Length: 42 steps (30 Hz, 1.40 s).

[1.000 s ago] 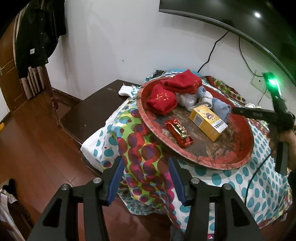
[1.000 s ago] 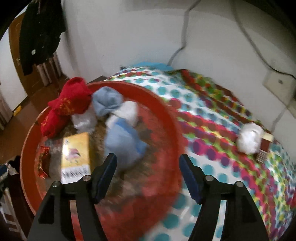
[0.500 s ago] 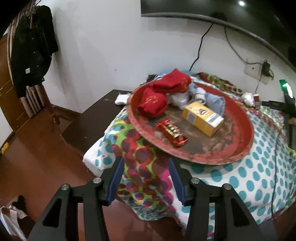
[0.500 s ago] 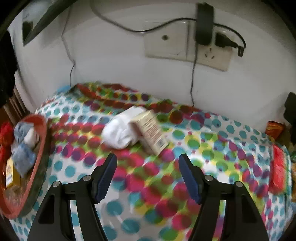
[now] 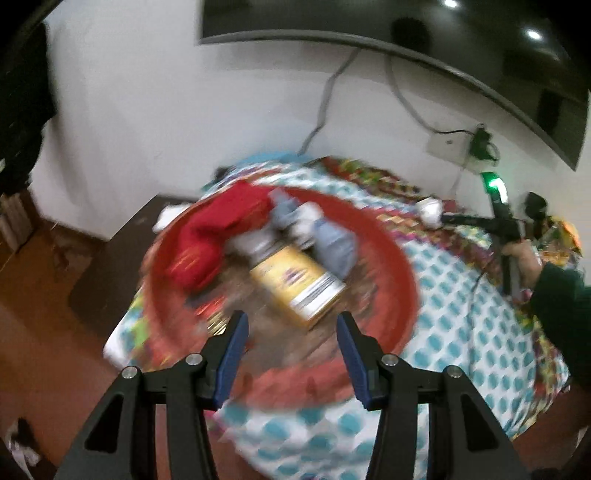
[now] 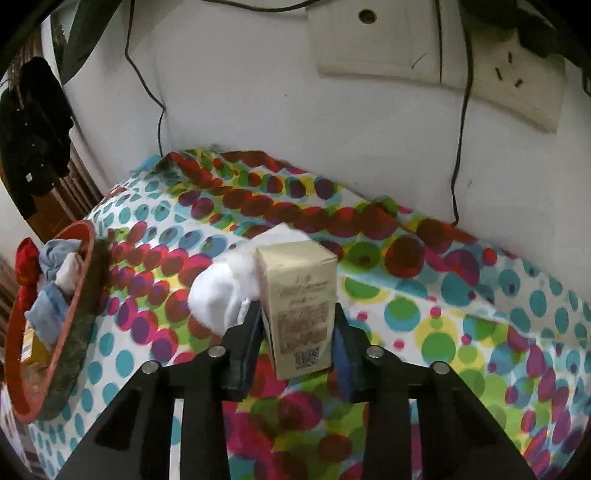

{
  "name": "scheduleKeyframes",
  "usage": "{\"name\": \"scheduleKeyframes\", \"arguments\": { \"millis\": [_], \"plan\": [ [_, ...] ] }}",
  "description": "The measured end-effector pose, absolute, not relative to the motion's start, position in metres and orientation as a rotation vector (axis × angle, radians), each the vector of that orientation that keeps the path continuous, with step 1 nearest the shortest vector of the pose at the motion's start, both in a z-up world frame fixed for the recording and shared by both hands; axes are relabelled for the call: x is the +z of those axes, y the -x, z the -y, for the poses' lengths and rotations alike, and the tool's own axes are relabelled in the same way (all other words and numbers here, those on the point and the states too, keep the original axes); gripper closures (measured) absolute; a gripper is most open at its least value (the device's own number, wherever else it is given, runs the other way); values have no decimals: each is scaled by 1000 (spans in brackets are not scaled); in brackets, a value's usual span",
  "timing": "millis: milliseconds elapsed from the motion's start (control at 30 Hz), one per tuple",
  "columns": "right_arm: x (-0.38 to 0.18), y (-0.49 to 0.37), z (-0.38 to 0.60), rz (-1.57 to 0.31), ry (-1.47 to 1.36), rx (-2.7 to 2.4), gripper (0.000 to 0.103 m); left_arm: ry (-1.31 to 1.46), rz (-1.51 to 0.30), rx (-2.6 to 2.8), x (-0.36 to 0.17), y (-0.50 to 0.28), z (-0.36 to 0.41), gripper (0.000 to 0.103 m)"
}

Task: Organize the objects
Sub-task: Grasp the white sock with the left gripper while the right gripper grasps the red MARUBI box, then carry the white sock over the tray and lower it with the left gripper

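Note:
My right gripper [image 6: 297,319] is closing on a cream box [image 6: 299,295] lying on the dotted cloth; both pads press its sides. A white bundled sock [image 6: 221,295] lies against the box's left side. The red round tray [image 6: 70,295] sits at the far left with socks in it. In the blurred left wrist view my left gripper [image 5: 291,321] hangs open above the tray [image 5: 399,258], with nothing between its fingers. The tray holds a yellow box [image 5: 295,280], red cloths [image 5: 214,232], blue-grey socks [image 5: 332,243] and a red packet [image 5: 210,317].
The dotted tablecloth [image 6: 461,332] covers a table against the white wall. A socket panel [image 6: 380,44] and hanging cables [image 6: 461,129] are just behind the box. A dark low table [image 5: 122,258], wooden floor and a wall screen [image 5: 406,33] surround the tray. A sleeve [image 5: 561,302] holds the right gripper.
The right gripper came up to the cream box and its jaws closed around it. The left gripper moved in from the table's edge to above the tray, staying open.

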State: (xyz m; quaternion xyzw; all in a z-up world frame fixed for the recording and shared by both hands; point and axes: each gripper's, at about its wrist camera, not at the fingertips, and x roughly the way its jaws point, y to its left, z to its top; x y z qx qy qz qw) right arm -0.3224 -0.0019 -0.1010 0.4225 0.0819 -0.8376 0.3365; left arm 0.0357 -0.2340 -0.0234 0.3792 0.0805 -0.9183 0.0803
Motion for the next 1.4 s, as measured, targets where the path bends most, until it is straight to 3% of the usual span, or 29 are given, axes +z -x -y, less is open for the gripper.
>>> {"name": "scheduleKeyframes", "arguments": {
  "millis": [300, 533, 767, 967, 1033, 1100, 1133, 1167, 1400],
  "plan": [
    [-93, 243, -64, -367, -1154, -2235, 70, -1301, -46, -2972, -26, 121, 123, 52],
    [-106, 196, -102, -359, -1188, -2244, 70, -1460, 49, -2935, -59, 256, 55, 51],
    [-106, 186, -96, -326, -1142, -2244, 71, -1566, 121, -2847, -93, 322, 37, 51],
    [-107, 185, -93, -310, -1127, -2262, 71, -1725, -123, -2832, -122, 344, 32, 41],
    [-107, 185, -97, -294, -1129, -2275, 71, -1676, -7, -2870, -120, 340, 15, 42],
    [-107, 185, -102, -270, -1154, -2267, 70, -1602, 156, -2879, -119, 335, 0, 45],
    [-106, 183, -107, -249, -1155, -2269, 70, -1616, 150, -2896, -120, 331, -4, 61],
    [-106, 182, -110, -232, -1161, -2259, 70, -1622, 129, -2900, -119, 328, -4, 68],
    [-102, 171, -127, -155, -1192, -2221, 67, -1610, 40, -2982, -116, 271, 11, 72]
  ]
}}
